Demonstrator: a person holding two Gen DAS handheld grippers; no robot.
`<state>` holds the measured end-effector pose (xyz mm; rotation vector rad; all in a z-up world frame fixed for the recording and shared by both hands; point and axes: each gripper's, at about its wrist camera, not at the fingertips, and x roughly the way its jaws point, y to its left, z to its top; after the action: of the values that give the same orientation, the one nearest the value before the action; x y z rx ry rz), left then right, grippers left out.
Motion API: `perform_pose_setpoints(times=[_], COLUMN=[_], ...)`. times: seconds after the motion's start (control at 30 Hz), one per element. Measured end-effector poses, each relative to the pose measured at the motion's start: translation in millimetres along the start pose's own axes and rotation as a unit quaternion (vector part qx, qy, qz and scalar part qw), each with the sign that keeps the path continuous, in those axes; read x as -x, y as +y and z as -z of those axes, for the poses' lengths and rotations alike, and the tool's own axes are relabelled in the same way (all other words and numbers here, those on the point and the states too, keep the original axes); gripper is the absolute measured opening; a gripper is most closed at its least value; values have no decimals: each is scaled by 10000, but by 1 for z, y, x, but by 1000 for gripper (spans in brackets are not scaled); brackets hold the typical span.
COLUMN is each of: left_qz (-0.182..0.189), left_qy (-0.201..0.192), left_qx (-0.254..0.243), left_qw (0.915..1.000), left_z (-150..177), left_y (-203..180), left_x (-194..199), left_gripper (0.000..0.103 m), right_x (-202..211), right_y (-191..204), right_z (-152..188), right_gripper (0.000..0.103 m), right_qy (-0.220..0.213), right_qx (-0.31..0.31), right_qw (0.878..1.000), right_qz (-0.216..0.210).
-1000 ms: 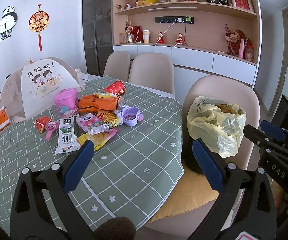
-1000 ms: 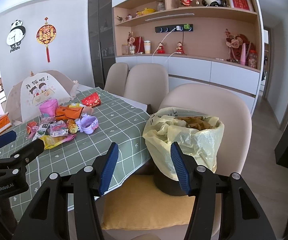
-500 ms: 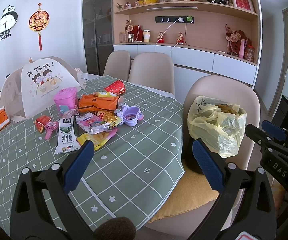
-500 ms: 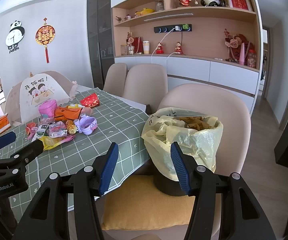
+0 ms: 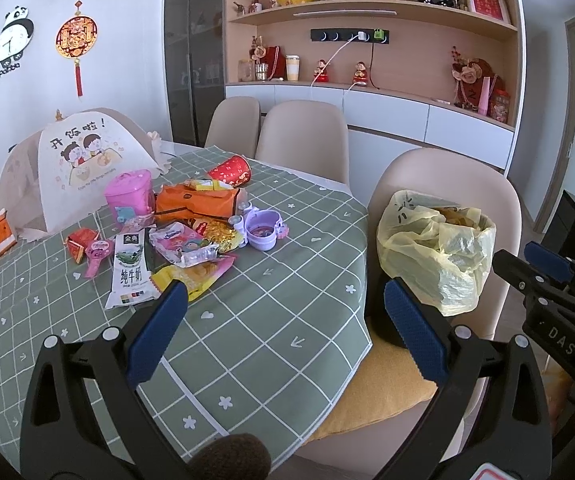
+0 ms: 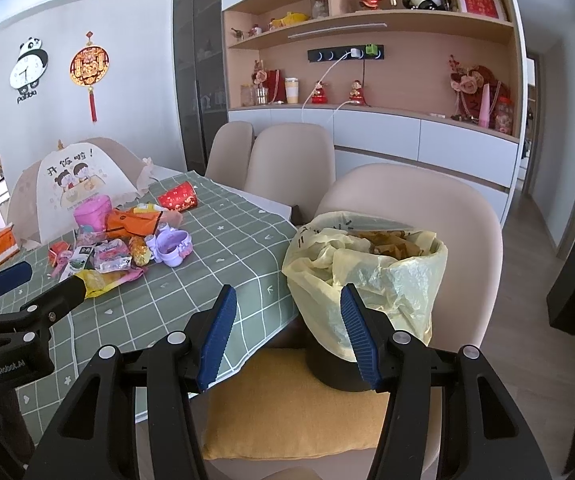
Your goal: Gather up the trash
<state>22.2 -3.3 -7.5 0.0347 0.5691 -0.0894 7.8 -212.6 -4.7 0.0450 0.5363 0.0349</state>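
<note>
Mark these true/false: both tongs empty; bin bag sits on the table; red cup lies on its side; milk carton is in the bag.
1. Both the left tongs and the right tongs are open and empty. True.
2. The yellow bin bag sits on the table. False: it lines a bin on the chair beside the table.
3. The red cup lies on its side. True.
4. The milk carton is in the bag. False: it lies flat on the table among the wrappers.
</note>
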Motion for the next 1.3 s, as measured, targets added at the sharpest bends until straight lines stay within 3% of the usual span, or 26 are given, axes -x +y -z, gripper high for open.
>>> perform_pose_setpoints(times=[0.2, 0.43, 0.6, 0.73, 0.83, 1.0, 1.13, 1.3], left_qz=[128, 207, -49, -456, -625, -704, -731, -746], left_qy=[83, 392, 454, 657, 1005, 1141, 1430, 1654], left_qx=[-1, 384, 796, 750, 1132, 1888, 2280, 2398], left_qw=[9999, 9983, 9958, 9940, 9865, 9728, 9603, 9537], left_z=[-8, -11, -15, -23, -25, -25, -23, -17], left_y=[34, 130, 227, 289, 330, 373, 387, 396], left_x=[-22, -54, -82, -117, -144, -178, -206, -216], left_gripper=[94, 94, 94, 94, 94, 92, 71, 61], right_x=[-22, -54, -80, -94, -103, -116, -126, -132], right_y=[16, 68, 117, 156, 177, 194, 197, 197], right_z=[-5, -12, -14, -10, -7, -2, 4, 6], right_gripper=[52, 52, 52, 52, 52, 52, 52, 52], right_qy=[219, 395, 644, 880, 1040, 1241, 1471, 1562], right_qx=[-60, -156, -65, 308, 519, 617, 484, 429], right_qw=[9997, 9991, 9978, 9955, 9930, 9902, 9879, 9868], right_qz=[-91, -24, -136, -176, -222, -175, -95, 49])
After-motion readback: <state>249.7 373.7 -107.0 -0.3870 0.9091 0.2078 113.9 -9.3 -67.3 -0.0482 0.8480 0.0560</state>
